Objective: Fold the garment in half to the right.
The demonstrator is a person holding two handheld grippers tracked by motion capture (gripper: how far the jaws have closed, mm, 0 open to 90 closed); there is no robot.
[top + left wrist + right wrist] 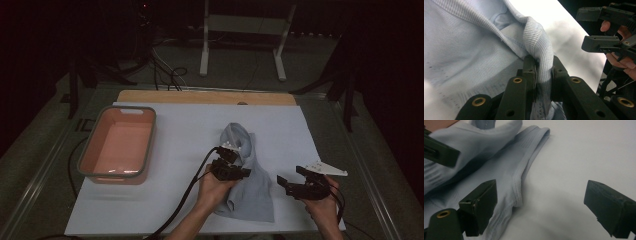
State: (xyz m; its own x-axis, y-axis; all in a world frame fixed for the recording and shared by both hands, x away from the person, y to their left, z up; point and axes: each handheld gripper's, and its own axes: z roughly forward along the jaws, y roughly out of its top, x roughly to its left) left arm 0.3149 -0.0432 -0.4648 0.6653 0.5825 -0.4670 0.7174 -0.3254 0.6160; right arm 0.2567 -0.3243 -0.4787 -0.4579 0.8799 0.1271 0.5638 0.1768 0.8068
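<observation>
Near edge of the bench [150,220]: the right gripper [291,181], fingers spread and empty, hovers just at 3 o'clock of the pale blue knit garment [252,185]. The left gripper [239,172] has its fingers clamped on a ribbed hem [541,50], lifting a fold. The garment, at bench centre, likely handles light, soft and limp, so hems and seams give the surest hold. White surface lies open at 3 and 12 o'clock; the pink tub [118,144] sits well apart at 9 o'clock.
</observation>
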